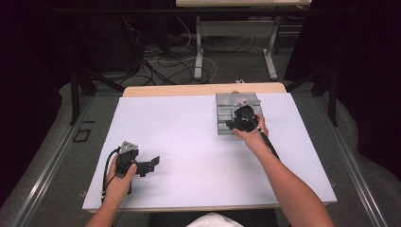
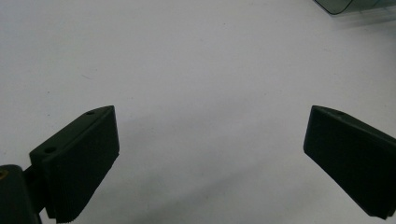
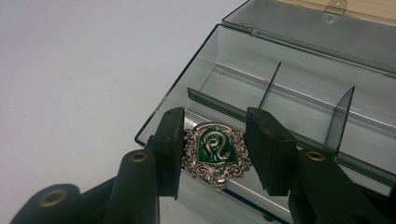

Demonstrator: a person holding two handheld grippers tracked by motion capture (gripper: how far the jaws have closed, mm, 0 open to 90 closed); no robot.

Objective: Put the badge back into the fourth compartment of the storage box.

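Setting: white tabletop (image 1: 189,142) with a clear smoky-grey plastic compartment box (image 3: 299,88), lid open, near the far edge, right of centre.
Right gripper (image 3: 215,149): over the box's near compartment, jaws on either side of a silver crest-shaped badge with a green enamel centre and a silver serpent (image 3: 215,156).
Right jaw state: narrowed around the badge; the left jaw looks in contact with its edge, the right jaw close, but a firm grip cannot be confirmed.
Badge position: at the box's near-left compartment, against the front wall; whether it rests on the floor or hangs in the jaws is unclear.
Left gripper (image 1: 142,165): low over the tabletop near the front-left corner, jaws wide apart, holding nothing.
Likely step: placing the badge in, or taking it from, the compartment.
Doing it well: keep the jaws square on the ornate edges, clear the dividers, move vertically, and steady the light box if it shifts.
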